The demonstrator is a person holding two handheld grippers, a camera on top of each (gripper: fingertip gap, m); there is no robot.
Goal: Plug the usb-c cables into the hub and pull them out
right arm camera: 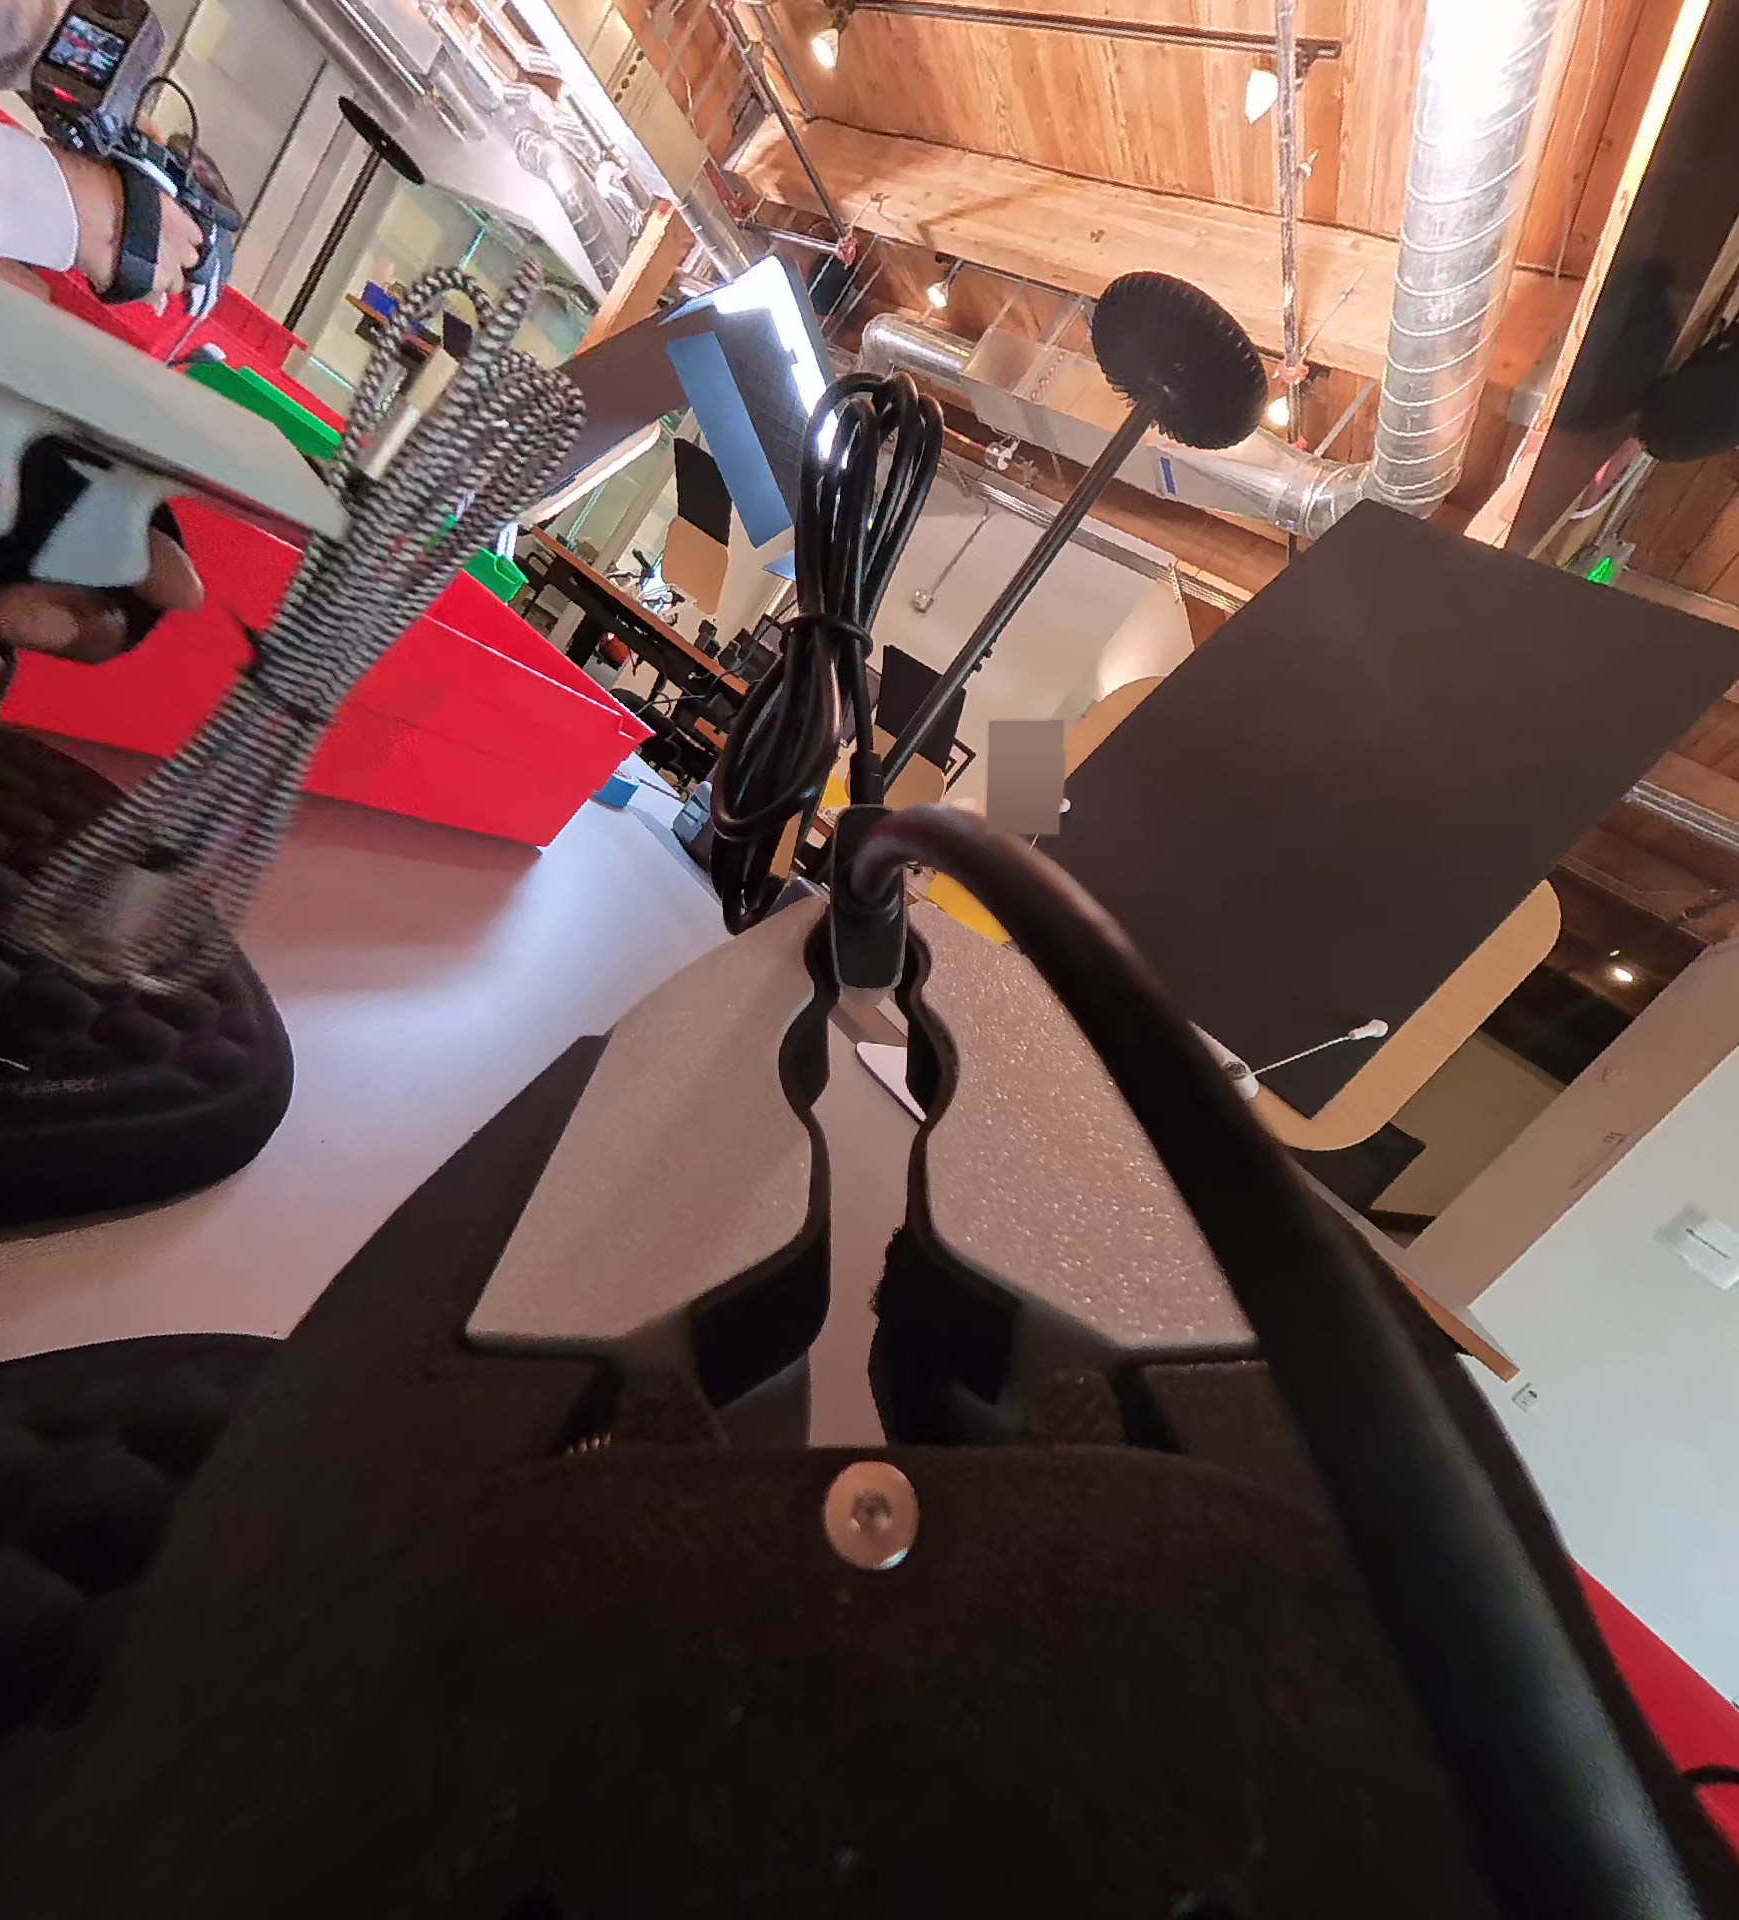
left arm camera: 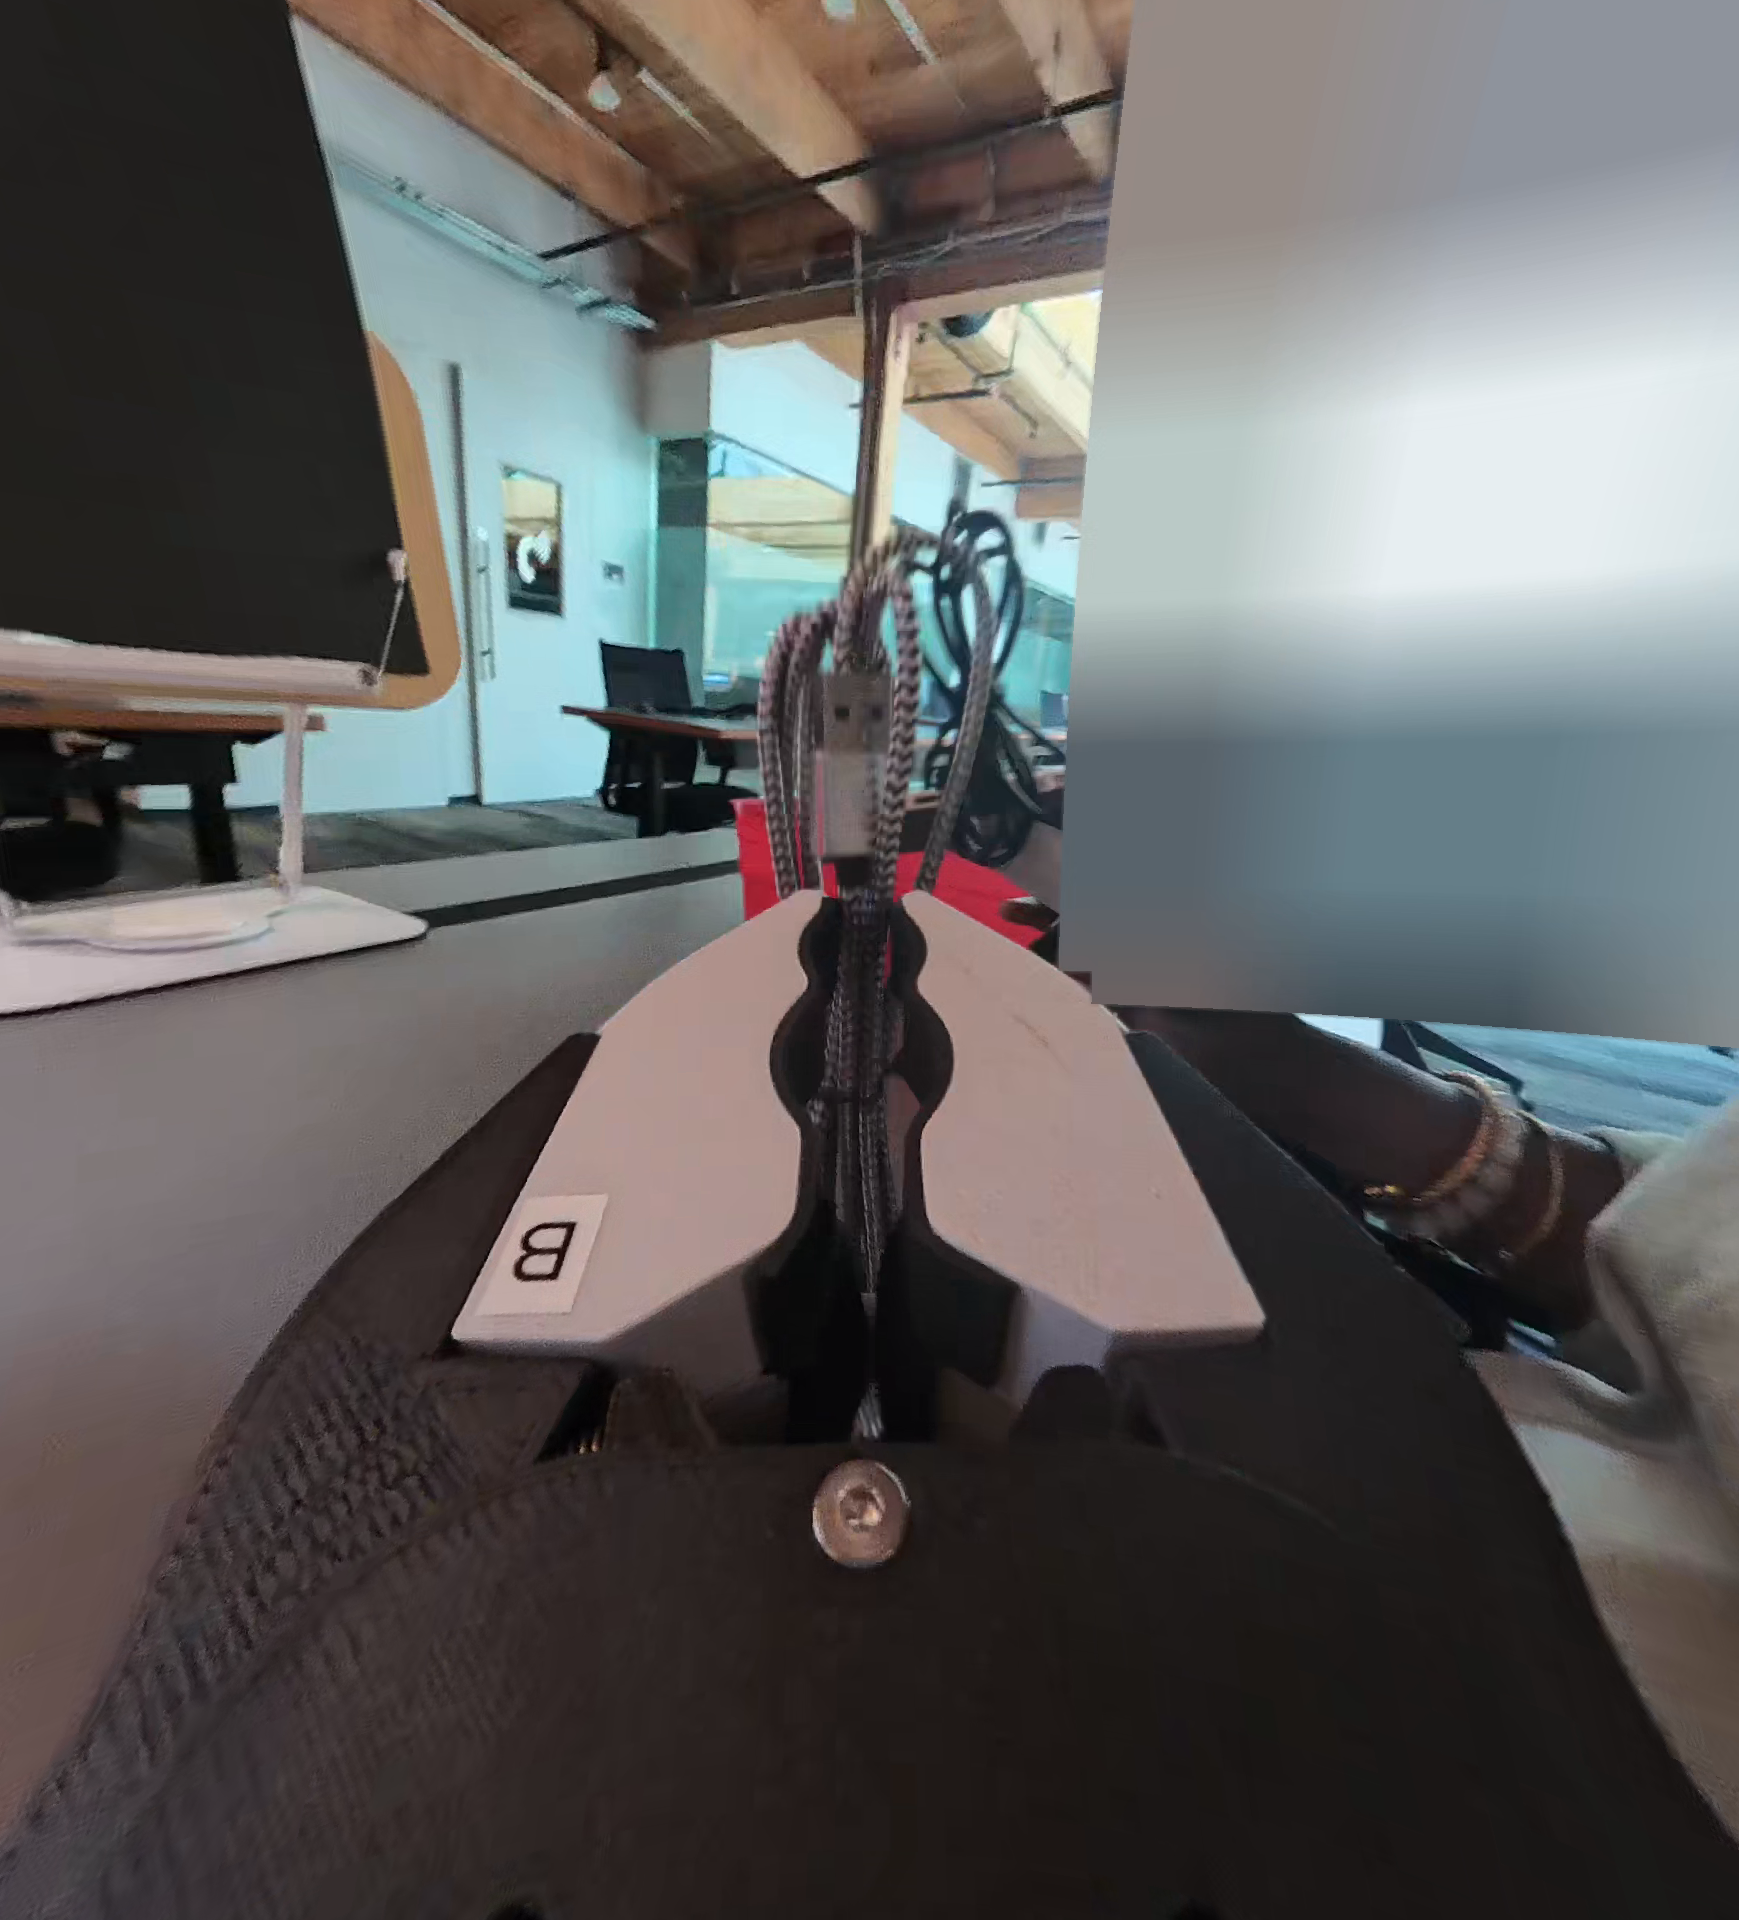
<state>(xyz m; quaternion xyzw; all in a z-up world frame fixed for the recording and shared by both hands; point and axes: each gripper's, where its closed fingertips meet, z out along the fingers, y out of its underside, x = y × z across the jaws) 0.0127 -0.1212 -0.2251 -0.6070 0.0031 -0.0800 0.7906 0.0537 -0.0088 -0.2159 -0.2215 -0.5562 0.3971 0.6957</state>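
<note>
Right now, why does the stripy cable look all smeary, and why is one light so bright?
In the right wrist view the braided cable is smeared by motion blur, and the ceiling light by the duct glares white. In the left wrist view the same cable is only slightly soft in the left gripper.

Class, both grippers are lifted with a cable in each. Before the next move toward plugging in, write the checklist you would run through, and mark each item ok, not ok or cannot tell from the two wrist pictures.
1. Left gripper shut on the braided cable: ok.
2. Braided cable's metal plug free beyond the fingertips: ok, though the bundle is still coiled.
3. Right gripper shut on the black cable's plug: ok.
4. Black cable uncoiled: not ok, its loops are tied together.
5. Hub located: cannot tell, neither view shows it.
6. Red bins out of the path: cannot tell.
</note>
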